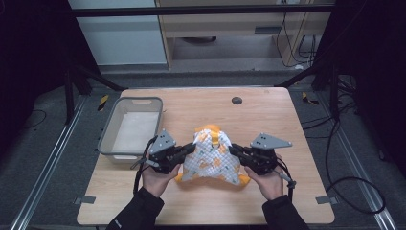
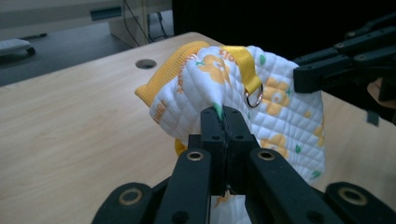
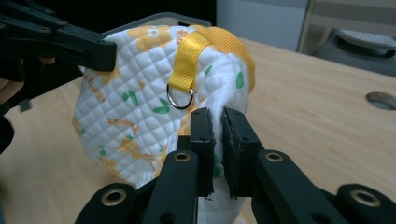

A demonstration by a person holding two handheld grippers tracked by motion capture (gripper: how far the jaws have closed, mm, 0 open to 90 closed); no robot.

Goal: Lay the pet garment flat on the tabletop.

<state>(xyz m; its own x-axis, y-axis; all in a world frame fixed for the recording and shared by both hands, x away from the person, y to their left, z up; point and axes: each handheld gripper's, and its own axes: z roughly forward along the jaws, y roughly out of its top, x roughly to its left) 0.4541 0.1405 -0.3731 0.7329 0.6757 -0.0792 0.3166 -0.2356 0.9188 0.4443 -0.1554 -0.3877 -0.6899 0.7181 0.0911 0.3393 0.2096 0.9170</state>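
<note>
Two hand-held grippers meet over one quilted garment at the middle of the counter (image 1: 268, 110). At the far left of the high view a grey plastic tub (image 1: 109, 134) stands on the counter's left edge, apart from the work. Just right of it, the left hand-held gripper (image 1: 190, 149) has its jaws pressed together on a fold at the left edge of the quilted cloth (image 1: 210, 160); its own view shows the two black jaws pinching a peak of white fabric. The cloth is white with orange flowers and green leaves, edged in yellow-orange ribbing, and is bunched up off the wood between the two tools. A yellow strap (image 3: 187, 58) with a small metal ring (image 3: 180, 99) runs over its top. Farther right, the right hand-held gripper (image 1: 234, 150) is clamped on the opposite edge, white fabric showing between its jaws. Beyond it, a round hole (image 1: 236, 100) sits in the counter near the far edge.
</note>
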